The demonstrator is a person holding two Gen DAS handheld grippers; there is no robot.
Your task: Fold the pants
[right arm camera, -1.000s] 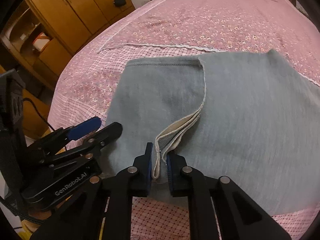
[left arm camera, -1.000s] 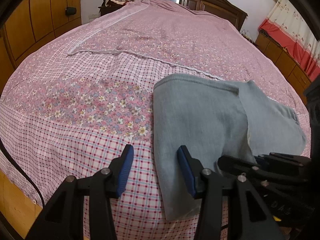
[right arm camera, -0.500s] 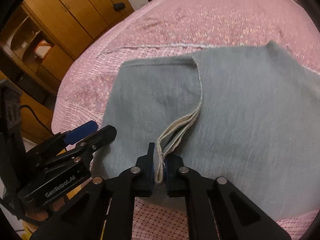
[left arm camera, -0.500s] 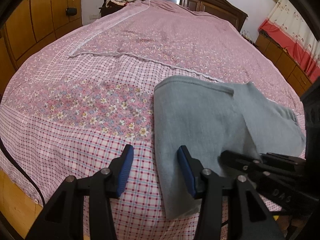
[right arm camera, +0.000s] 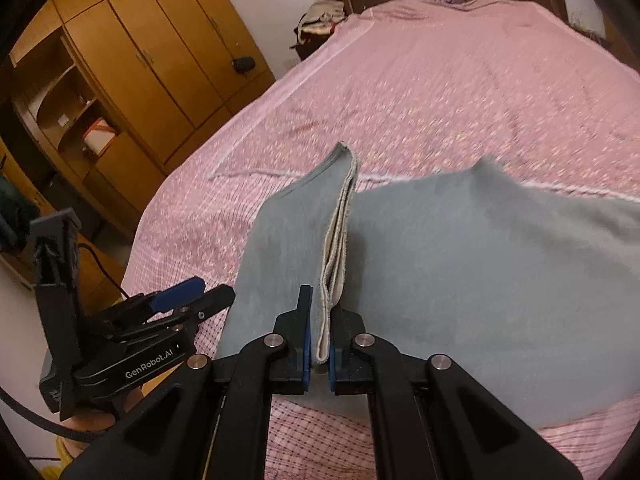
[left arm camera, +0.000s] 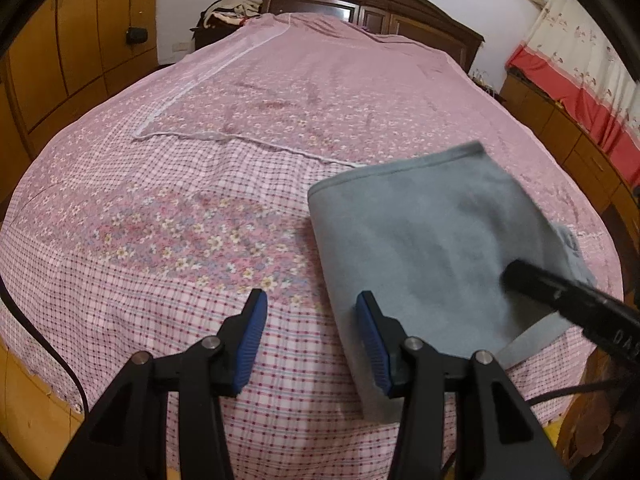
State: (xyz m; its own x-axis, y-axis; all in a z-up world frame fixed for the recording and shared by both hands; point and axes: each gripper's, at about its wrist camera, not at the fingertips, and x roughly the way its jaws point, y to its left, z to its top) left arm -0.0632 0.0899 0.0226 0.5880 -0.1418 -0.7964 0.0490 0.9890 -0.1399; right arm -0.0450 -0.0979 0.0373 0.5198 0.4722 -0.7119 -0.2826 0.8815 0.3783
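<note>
Grey-blue pants point(left arm camera: 432, 248) lie partly folded on the near right of the bed. My right gripper point(right arm camera: 319, 334) is shut on the pants' edge, a pale stacked hem point(right arm camera: 338, 240), and holds that flap point(right arm camera: 296, 232) lifted above the rest of the pants point(right arm camera: 500, 280). In the left wrist view the right gripper's arm point(left arm camera: 576, 304) reaches in from the right over the cloth. My left gripper point(left arm camera: 310, 340) is open and empty, low over the sheet at the pants' left edge. It also shows in the right wrist view point(right arm camera: 188, 296).
The bed has a pink floral and checked sheet point(left arm camera: 160, 208) with a dark wooden headboard point(left arm camera: 360, 4) at the far end. Wooden wardrobes point(right arm camera: 132, 64) stand on the left. A low cabinet with red curtains point(left arm camera: 572, 80) stands on the right. A black cable point(left arm camera: 40, 340) hangs near the bed's front left edge.
My right gripper has lifted the held hem upward, so the flap now stands up and the fold sweeps over the pants. My left gripper stays open in much the same place.
</note>
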